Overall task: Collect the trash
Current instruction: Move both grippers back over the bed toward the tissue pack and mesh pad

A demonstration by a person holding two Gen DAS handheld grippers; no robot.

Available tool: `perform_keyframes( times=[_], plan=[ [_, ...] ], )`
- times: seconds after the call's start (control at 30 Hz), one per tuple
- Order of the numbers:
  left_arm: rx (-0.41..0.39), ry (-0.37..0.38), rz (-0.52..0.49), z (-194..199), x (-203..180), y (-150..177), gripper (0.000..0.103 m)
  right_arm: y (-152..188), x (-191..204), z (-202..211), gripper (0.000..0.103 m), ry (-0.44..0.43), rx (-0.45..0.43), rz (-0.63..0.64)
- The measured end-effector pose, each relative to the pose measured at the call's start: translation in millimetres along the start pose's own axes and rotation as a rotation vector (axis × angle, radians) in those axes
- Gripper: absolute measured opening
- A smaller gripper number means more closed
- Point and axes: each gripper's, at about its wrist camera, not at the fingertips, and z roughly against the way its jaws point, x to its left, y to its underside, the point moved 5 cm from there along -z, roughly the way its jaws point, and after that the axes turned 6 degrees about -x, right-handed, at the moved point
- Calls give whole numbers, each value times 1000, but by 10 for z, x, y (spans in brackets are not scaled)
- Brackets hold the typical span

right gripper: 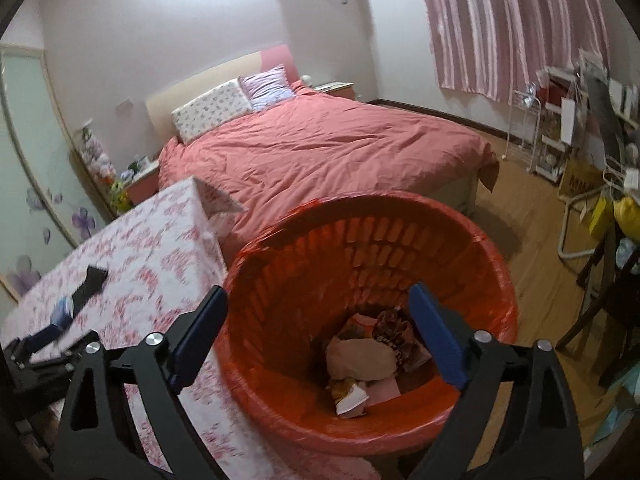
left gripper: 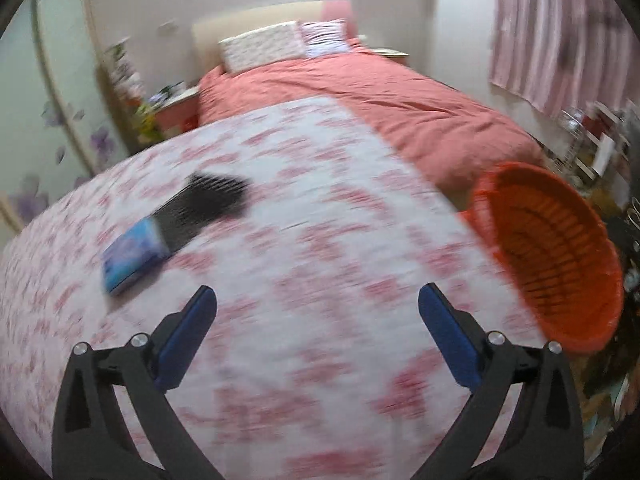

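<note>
**Both grippers empty, trash lying in the red basket**

Left wrist view: the left gripper [left gripper: 318, 300] hangs over a table [left gripper: 320, 248] covered in a white cloth with a pink flower print, its 2 blue-padded fingers [left gripper: 192, 334] spread wide with nothing between them. On the cloth, ahead and to the left, lies a blue and black object [left gripper: 176, 232]; motion blur smears it and the print, so I cannot tell what it is. The red basket [left gripper: 560, 256] stands just beside the table's right edge, tilted in this lens, and its bottom is out of sight here. Beyond the table is a bed [left gripper: 400, 112] with a salmon cover and 2 pillows at the headboard. A striped pink curtain [left gripper: 560, 28] hangs at the upper right; the shelves below it are too blurred to read.

Right wrist view: the right gripper [right gripper: 318, 300] is held above the basket's [right gripper: 472, 216] mouth, fingers [right gripper: 436, 332] wide apart and holding nothing. The trash [right gripper: 360, 356], crumpled paper and wrappers, lies on the basket's bottom; single pieces are hard to separate. The cloth-covered table [right gripper: 160, 256] touches the basket on the left, with the blue and black object [right gripper: 80, 296] on it. The left gripper [right gripper: 32, 352] shows at the lower left, cut off by the frame edge. The floor [right gripper: 532, 216] is wood. Cluttered shelving and a chair fill the right edge.
</note>
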Motion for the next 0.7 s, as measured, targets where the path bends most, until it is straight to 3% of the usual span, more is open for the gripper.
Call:
perform_keyframes(
  times=[0.33,0.53,0.7],
  plan=[
    [41,-217,144,-139,1457,188,99,199,702,-35,96,-47,39,114],
    [62,-199,268,-348,1680,29,99,325,1077,-61,96,-95,76,177],
    [68,-228,245,-526,1595,-120,99,373,1219,-86,96,-117,95,206]
  ],
)
